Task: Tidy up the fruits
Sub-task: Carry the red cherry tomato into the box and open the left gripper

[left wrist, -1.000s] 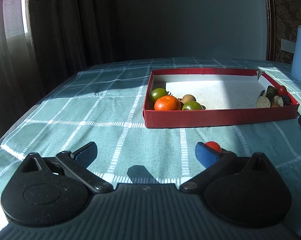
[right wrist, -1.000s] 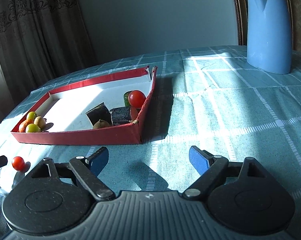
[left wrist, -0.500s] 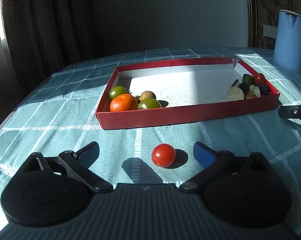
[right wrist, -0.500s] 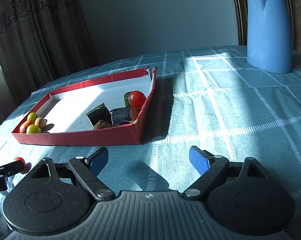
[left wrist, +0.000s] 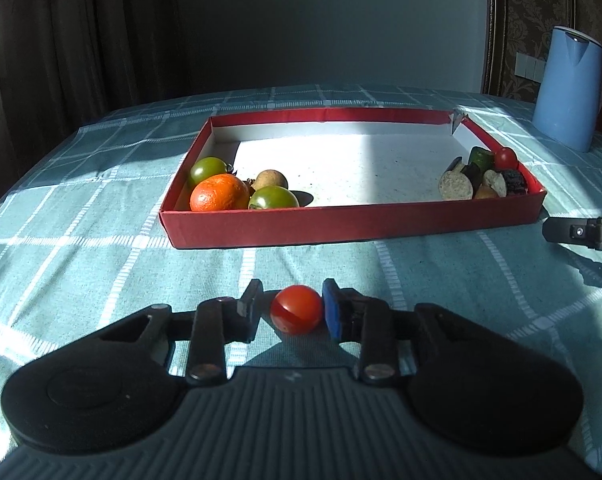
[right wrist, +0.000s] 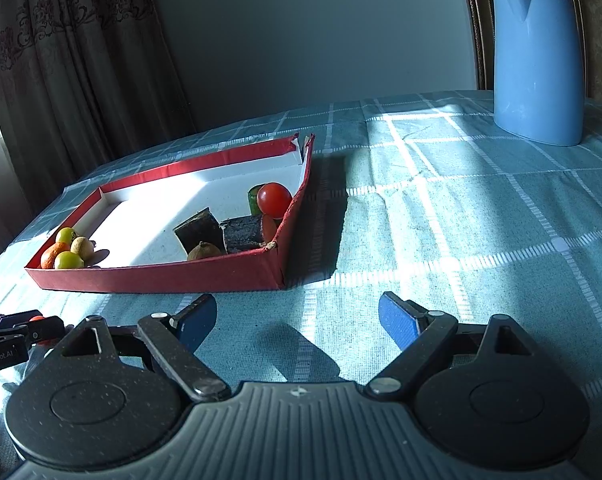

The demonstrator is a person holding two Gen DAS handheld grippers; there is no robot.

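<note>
Before red tray, left gripper pinching cherry tomato

In my right view, my left gripper hides most of the cherry tomato. The red box wall covers the orange partly. Contact on the tomato's left side is unclear.
</note>
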